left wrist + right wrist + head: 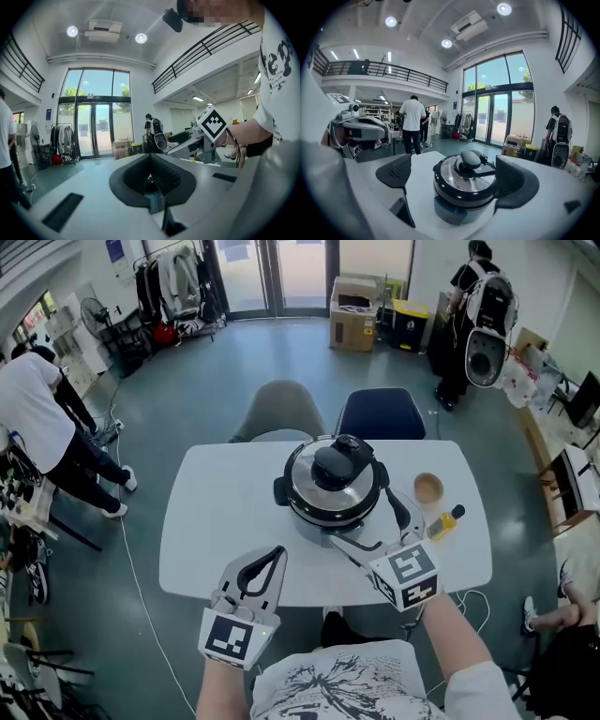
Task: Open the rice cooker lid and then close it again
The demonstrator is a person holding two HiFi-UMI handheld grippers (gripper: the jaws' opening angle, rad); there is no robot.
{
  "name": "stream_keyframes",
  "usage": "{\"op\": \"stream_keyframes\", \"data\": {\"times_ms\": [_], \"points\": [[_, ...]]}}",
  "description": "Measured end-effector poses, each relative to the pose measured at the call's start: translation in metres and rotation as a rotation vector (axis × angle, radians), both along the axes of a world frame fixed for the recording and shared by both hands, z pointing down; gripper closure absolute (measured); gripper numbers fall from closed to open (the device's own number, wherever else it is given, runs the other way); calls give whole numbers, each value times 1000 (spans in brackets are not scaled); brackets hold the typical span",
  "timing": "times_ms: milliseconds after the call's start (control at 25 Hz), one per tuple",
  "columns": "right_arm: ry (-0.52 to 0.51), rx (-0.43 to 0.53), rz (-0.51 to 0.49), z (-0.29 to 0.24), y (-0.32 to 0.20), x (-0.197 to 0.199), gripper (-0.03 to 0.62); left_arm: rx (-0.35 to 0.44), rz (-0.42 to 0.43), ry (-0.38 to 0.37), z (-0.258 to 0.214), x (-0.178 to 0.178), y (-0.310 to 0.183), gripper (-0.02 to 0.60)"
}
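The rice cooker [330,491] stands in the middle of the white table [206,521], its steel lid down and a black knob [337,463] on top. My right gripper [377,527] is open at the cooker's front right, one finger beside it and one in front of it. In the right gripper view the cooker [465,185] fills the space just ahead, framed by the two black pads [396,171], which do not touch it. My left gripper [265,562] hovers over the table's near edge, left of the cooker. It is shut on nothing, its pads [152,180] meeting.
A small tan bowl [428,487] and a yellow bottle with a black cap [444,522] sit on the table right of the cooker. A grey chair [279,409] and a dark blue chair [380,413] stand at the far side. People stand at the room's left and far right.
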State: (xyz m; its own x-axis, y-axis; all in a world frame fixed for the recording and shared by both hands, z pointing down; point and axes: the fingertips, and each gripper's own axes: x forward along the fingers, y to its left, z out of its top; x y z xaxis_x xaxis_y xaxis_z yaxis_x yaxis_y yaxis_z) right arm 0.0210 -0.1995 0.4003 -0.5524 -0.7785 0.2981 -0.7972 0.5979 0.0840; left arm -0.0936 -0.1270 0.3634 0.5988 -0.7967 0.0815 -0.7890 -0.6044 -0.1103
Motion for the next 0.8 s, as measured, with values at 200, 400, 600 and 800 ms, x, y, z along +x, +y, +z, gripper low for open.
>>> {"op": "stream_keyframes", "data": {"times_ms": [200,400,600,800], "points": [[68,-111,-23,17,-84,-7,40,0,-2,-8,-1,3,-82,568],[151,-246,-82,36,-151,-13,84,-13,-9,-5,1,9,-147,569],[234,-427,-159,70,-197,-24,111,-12,-6,-50,13,15,-192,568],[272,-515,-170,87,-219,-46,146,-26,-1,-31,18,0,-218,568]]}}
